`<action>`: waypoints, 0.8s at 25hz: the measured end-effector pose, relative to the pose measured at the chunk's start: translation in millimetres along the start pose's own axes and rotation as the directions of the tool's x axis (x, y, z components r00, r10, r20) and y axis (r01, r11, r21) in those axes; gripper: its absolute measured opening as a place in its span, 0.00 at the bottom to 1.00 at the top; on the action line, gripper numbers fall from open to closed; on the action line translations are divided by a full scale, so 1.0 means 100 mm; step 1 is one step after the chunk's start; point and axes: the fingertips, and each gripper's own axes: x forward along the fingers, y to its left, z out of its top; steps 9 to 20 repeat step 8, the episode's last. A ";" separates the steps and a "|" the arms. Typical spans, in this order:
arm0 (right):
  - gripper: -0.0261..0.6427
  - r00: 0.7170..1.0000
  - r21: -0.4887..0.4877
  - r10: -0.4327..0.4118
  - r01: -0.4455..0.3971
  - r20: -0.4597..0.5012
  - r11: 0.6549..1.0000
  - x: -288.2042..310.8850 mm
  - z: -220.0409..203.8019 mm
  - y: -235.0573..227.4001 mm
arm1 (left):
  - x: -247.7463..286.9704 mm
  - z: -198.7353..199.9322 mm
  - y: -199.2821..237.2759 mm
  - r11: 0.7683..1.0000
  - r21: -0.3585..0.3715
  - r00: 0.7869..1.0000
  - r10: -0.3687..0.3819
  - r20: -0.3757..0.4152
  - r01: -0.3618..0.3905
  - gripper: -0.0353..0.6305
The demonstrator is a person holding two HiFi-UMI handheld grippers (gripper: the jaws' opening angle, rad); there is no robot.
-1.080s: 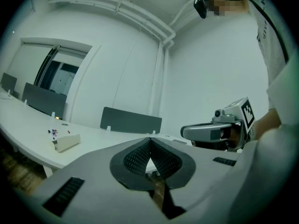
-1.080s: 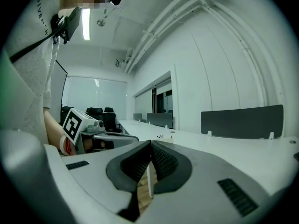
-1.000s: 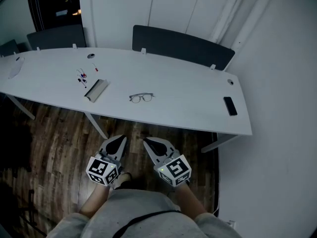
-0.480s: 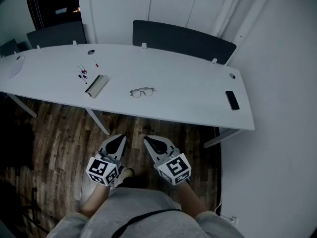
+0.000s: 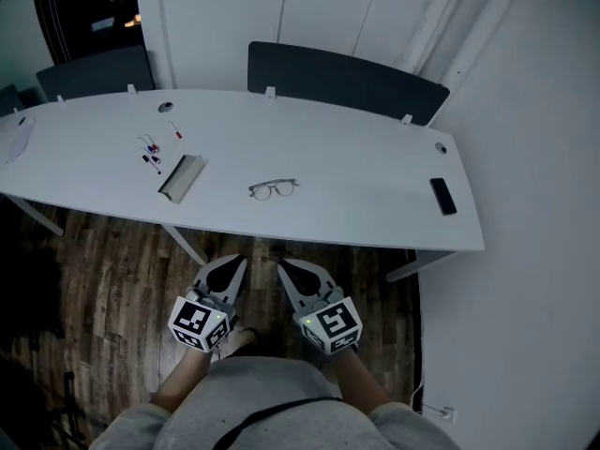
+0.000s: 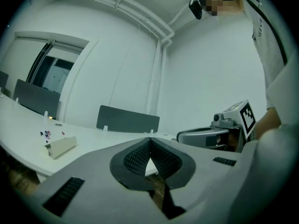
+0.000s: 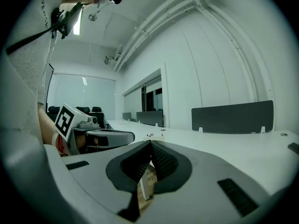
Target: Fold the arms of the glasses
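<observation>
A pair of thin-framed glasses (image 5: 273, 188) lies on the long white table (image 5: 356, 181), arms unfolded, near the table's front edge. Both grippers hang side by side over the wooden floor, short of the table and apart from the glasses. My left gripper (image 5: 232, 263) is shut with nothing between its pads, as its own view shows (image 6: 150, 140). My right gripper (image 5: 286, 268) is also shut and empty (image 7: 150, 143). The glasses are not visible in either gripper view.
A beige case (image 5: 182, 177) and several small markers (image 5: 150, 150) lie left of the glasses. A black phone (image 5: 442, 196) rests at the table's right end. Dark chairs (image 5: 342, 80) stand behind the table. A white wall (image 5: 534, 204) rises on the right.
The head view has shifted a little, so the table and glasses sit slightly lower and to the right in it. Both grippers stay shut, side by side.
</observation>
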 end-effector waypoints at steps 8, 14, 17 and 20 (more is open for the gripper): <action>0.07 0.997 -0.003 -0.076 0.076 0.015 0.997 0.41 0.04 -0.13 | 0.22 0.04 0.39 0.999 -0.002 0.999 -0.046 0.007 0.046 0.07; 0.07 0.997 -0.003 -0.076 0.076 0.015 0.997 0.41 0.04 -0.13 | 0.22 0.04 0.39 0.999 -0.002 0.999 -0.046 0.007 0.046 0.07; 0.07 0.997 -0.003 -0.076 0.076 0.015 0.997 0.41 0.04 -0.13 | 0.22 0.04 0.39 0.999 -0.002 0.999 -0.046 0.007 0.046 0.07; 0.07 0.997 -0.003 -0.076 0.076 0.015 0.997 0.41 0.04 -0.13 | 0.22 0.04 0.39 0.999 -0.002 0.999 -0.046 0.007 0.046 0.07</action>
